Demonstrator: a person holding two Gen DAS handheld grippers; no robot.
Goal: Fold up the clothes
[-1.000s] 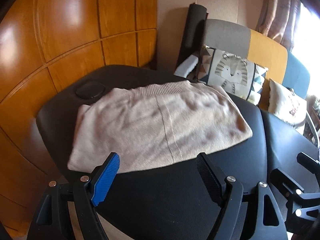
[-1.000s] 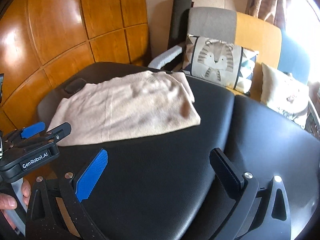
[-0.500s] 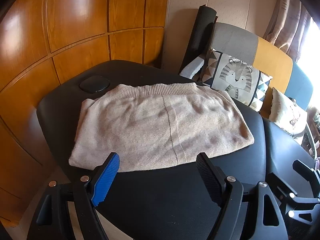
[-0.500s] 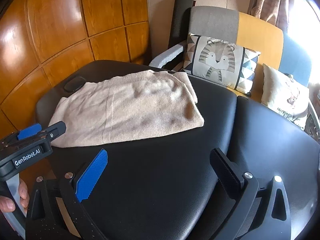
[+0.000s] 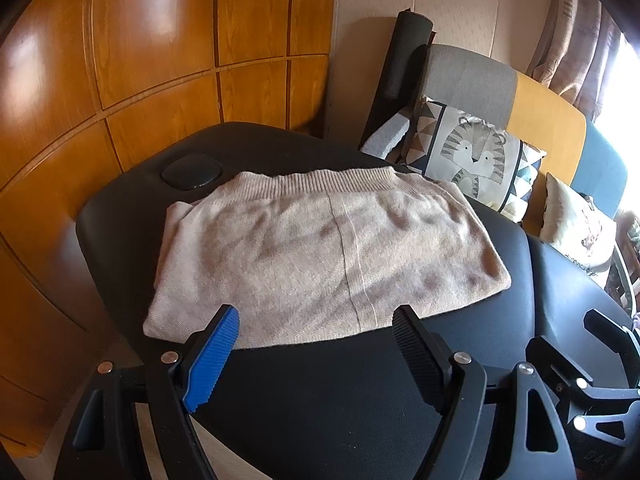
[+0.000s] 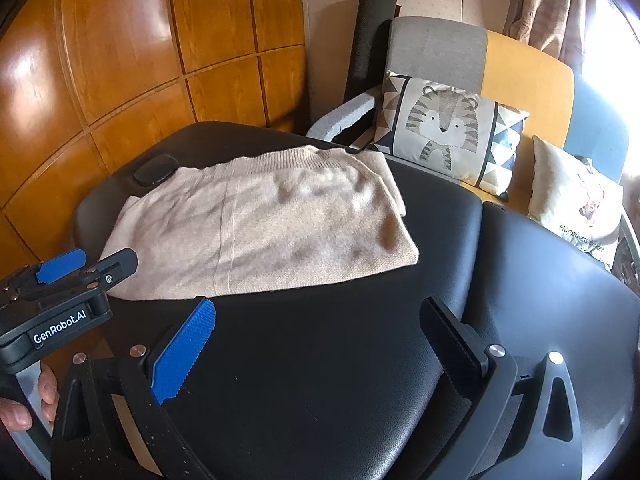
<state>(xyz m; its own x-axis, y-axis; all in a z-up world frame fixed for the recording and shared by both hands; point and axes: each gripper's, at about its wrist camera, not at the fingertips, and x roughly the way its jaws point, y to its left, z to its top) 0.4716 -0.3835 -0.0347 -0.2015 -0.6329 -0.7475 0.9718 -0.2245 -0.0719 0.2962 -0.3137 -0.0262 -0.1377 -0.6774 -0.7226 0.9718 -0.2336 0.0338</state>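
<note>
Black padded table (image 5: 304, 408) bears a folded sweater (image 5: 320, 256); left gripper (image 5: 316, 324) and right gripper (image 6: 320, 316) hover spread apart.

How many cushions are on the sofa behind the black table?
2. A tiger-print cushion leans on the grey and yellow backrest beside the armrest; a cream cushion with lettering sits further right, near the window. Others may lie beyond the frame edge.

Right claw (image 5: 600, 364): cut off at the right edge of my left view.
Sweater (image 5: 320, 256): underside hidden.
Small cushion (image 6: 576, 204) lettering: partly legible only.
</note>
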